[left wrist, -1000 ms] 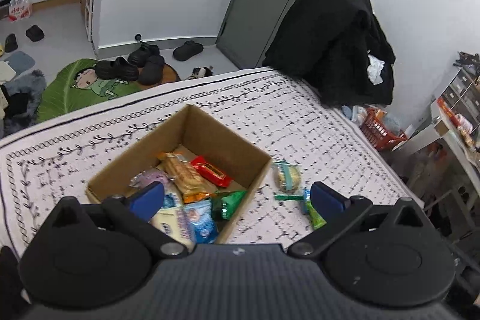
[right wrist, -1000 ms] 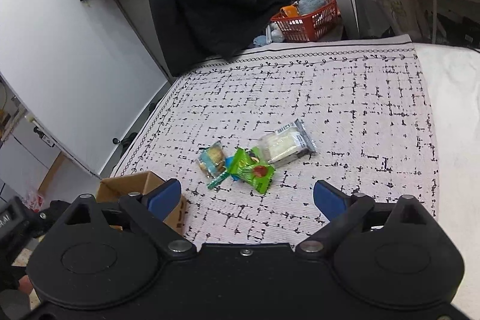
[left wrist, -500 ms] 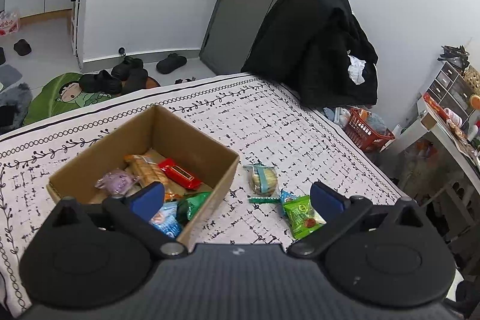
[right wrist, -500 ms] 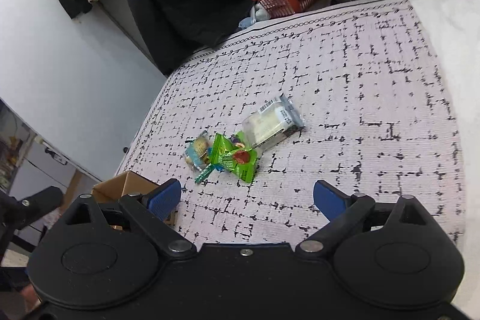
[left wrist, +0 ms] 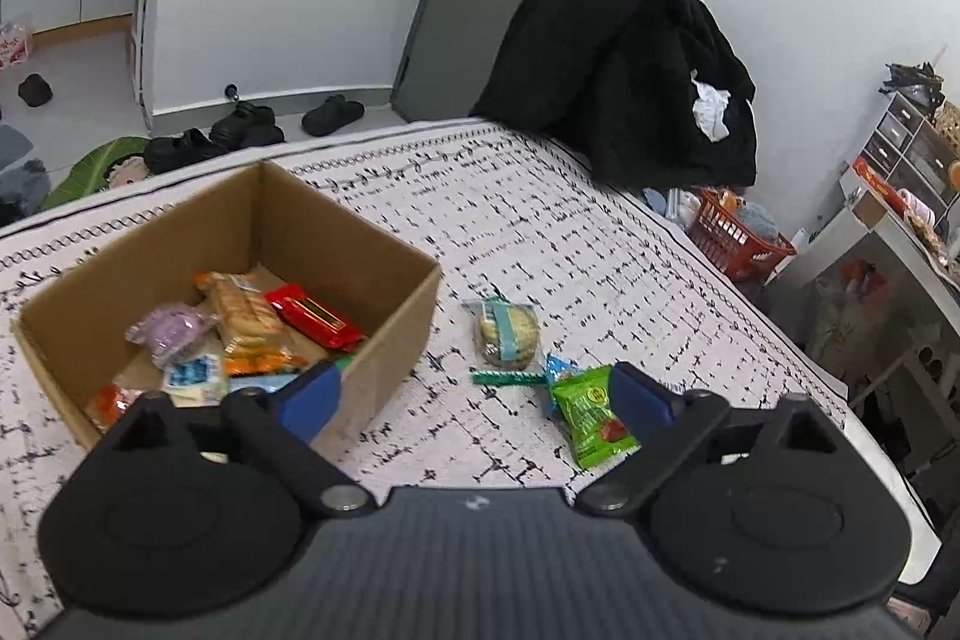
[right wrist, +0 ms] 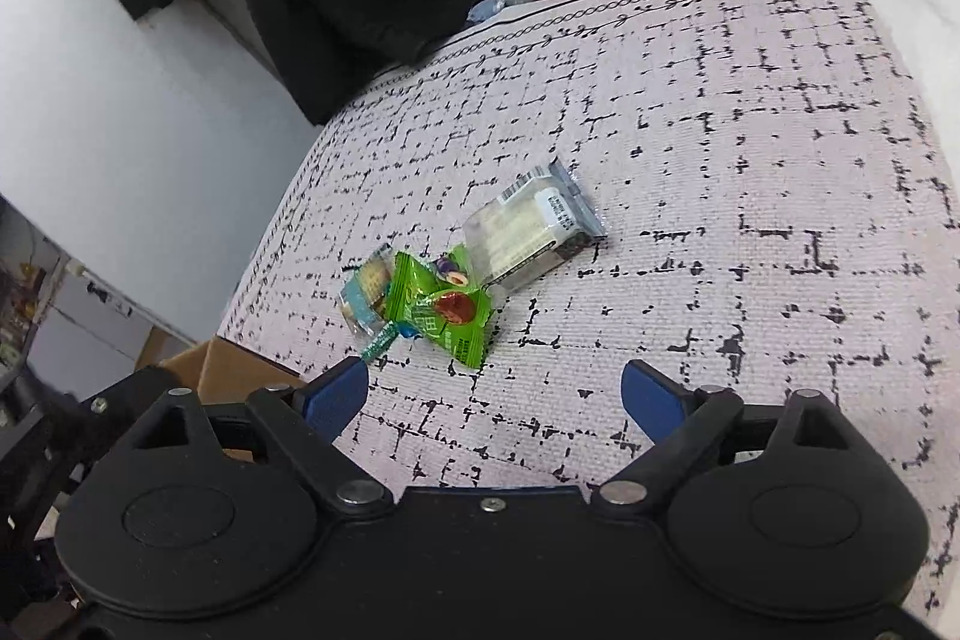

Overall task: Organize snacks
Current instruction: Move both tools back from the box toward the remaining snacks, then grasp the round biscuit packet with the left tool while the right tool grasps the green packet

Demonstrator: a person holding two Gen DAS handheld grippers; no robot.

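An open cardboard box (left wrist: 384, 316) stands on the patterned cloth (left wrist: 540, 232) with several wrapped snacks inside. To its right lie a round cookie pack (left wrist: 506, 334), a thin green stick (left wrist: 507, 377) and a green packet (left wrist: 588, 415). My left gripper (left wrist: 474, 400) hovers over the cloth just short of them, jaws closing with nothing pressed between them. In the right wrist view the green packet (right wrist: 441, 313), the cookie pack (right wrist: 363, 289) and a clear pack with a white bar (right wrist: 528, 226) lie ahead of my right gripper (right wrist: 493, 397). Its jaws are closing over bare cloth.
A chair draped with a black coat (left wrist: 624, 58) stands past the table's far edge, with a red basket (left wrist: 738, 238) on the floor beside it. Shoes (left wrist: 240, 130) lie by the wall. A corner of the box (right wrist: 234, 370) shows left of the right gripper.
Both grippers have sunk closer to the table. The left one has shifted right, from over the box toward the loose snacks. Both pairs of jaws stand slightly narrower.
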